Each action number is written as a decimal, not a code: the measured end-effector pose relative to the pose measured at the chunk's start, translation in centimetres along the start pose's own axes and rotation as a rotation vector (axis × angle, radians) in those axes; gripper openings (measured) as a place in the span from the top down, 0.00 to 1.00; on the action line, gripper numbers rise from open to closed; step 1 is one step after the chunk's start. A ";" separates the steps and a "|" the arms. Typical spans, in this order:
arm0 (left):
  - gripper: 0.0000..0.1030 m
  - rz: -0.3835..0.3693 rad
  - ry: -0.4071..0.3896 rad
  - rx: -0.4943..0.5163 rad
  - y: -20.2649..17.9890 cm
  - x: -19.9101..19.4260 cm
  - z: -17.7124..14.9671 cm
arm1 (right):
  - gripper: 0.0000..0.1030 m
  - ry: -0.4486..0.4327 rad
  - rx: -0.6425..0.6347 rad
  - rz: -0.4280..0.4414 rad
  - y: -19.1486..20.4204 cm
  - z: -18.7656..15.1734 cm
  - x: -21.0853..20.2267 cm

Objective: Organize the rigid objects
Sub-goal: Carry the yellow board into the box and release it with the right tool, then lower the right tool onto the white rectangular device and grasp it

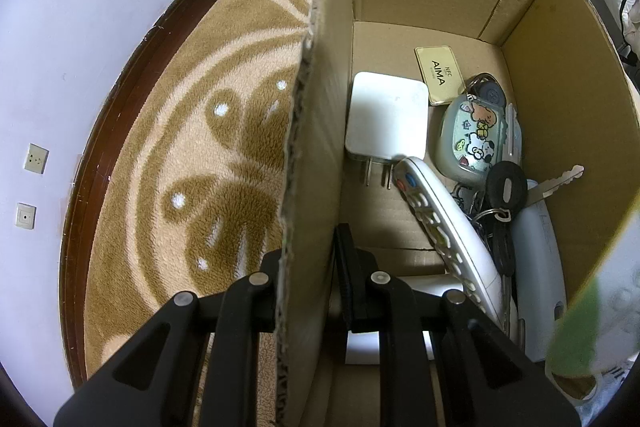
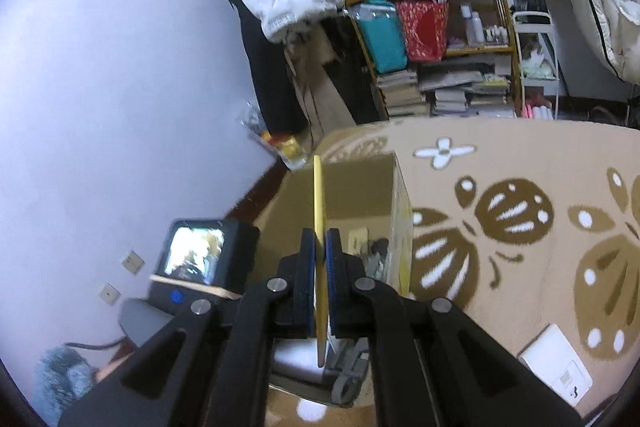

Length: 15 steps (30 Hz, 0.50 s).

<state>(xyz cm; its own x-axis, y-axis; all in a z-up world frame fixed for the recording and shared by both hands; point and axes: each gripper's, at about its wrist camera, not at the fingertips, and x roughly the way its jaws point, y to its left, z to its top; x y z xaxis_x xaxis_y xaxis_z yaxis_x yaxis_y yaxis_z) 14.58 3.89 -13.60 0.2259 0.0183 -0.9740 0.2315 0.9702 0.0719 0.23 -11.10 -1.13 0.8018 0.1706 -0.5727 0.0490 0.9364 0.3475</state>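
My left gripper (image 1: 310, 267) is shut on the left wall of a cardboard box (image 1: 320, 131), one finger outside and one inside. In the box lie a white charger (image 1: 386, 119), a gold AIMA card (image 1: 438, 75), a sticker-covered case (image 1: 474, 139), a white remote (image 1: 448, 227) and keys (image 1: 508, 191). My right gripper (image 2: 320, 247) is shut on a thin yellow flat object (image 2: 319, 227) held edge-on above the box (image 2: 360, 191). A green and white blurred object (image 1: 592, 315) shows at the lower right of the left wrist view.
The box sits on a tan patterned rug (image 2: 520, 227) near a white wall (image 1: 60, 67). A white flat box (image 2: 556, 367) lies on the rug at right. A crowded shelf (image 2: 432, 39) stands behind. The left gripper's camera unit (image 2: 200, 259) sits left of the box.
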 end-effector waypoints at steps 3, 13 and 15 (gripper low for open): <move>0.84 0.001 -0.001 0.001 0.0 0.0 0.0 | 0.94 0.007 -0.007 -0.018 -0.3 -0.3 0.2; 0.83 -0.002 0.002 -0.001 0.1 0.0 0.1 | 0.59 -0.003 -0.002 -0.145 -2.4 -0.3 -1.1; 0.83 -0.004 0.001 -0.002 0.1 0.0 0.1 | 0.41 -0.010 -0.005 -0.204 -3.4 -0.5 -1.6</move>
<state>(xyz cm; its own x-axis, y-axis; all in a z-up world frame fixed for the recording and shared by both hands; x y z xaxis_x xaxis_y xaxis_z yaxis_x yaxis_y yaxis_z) 14.67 3.93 -13.62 0.2237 0.0150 -0.9746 0.2300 0.9708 0.0678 -1.54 -14.36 -1.78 0.7814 -0.0259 -0.6235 0.2081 0.9528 0.2212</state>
